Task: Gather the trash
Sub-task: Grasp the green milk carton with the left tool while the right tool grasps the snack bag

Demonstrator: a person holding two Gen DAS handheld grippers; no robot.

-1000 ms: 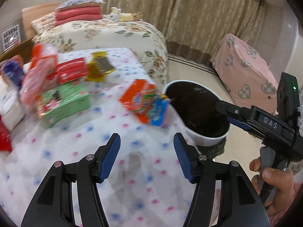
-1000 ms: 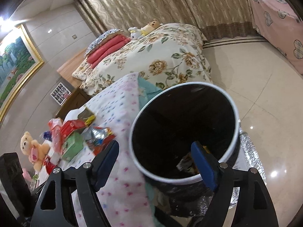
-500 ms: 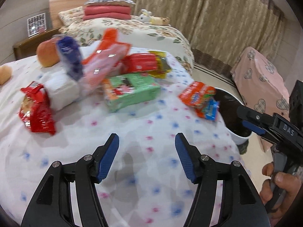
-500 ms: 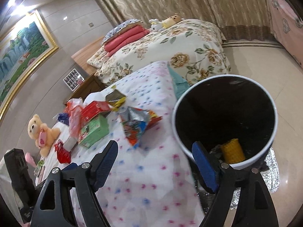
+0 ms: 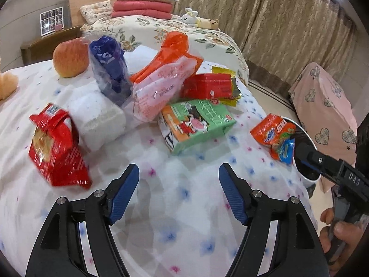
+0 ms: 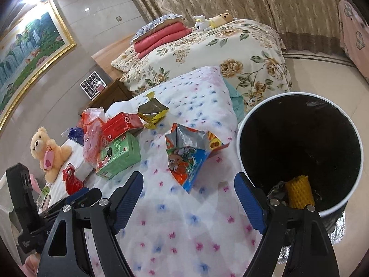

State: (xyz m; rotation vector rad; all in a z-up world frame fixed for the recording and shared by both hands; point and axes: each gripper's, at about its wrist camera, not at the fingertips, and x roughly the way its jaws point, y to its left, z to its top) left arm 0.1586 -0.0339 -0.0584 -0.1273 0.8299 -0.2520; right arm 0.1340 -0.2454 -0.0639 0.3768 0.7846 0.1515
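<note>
Trash lies on a dotted white bedspread (image 5: 184, 207): an opened orange-and-blue snack wrapper (image 5: 273, 136) (image 6: 186, 159) at the edge beside the bin, a green box (image 5: 198, 120) (image 6: 118, 154), a red box (image 5: 207, 85), a gold wrapper (image 6: 152, 113), a red bag (image 5: 55, 147) and a pink-orange plastic bag (image 5: 161, 85). The white-rimmed black bin (image 6: 299, 138) (image 5: 305, 142) holds a yellow foam net (image 6: 298, 191). My left gripper (image 5: 179, 175) hovers short of the green box, jaws opening, nothing between them. My right gripper (image 6: 189, 180) is open and empty near the snack wrapper.
An apple (image 5: 70, 57), a blue bag (image 5: 110, 62) and a white roll (image 5: 96, 115) sit behind the trash. A teddy bear (image 6: 46, 152) rests at the far left. A floral bed (image 6: 207, 53) and pink-covered furniture (image 5: 322, 106) stand beyond. A hand (image 5: 341, 237) holds the right gripper.
Both grippers swung left, away from the bin and over the bedspread. The left jaws stand wider than before. The bin has slid to the right edge of both views.
</note>
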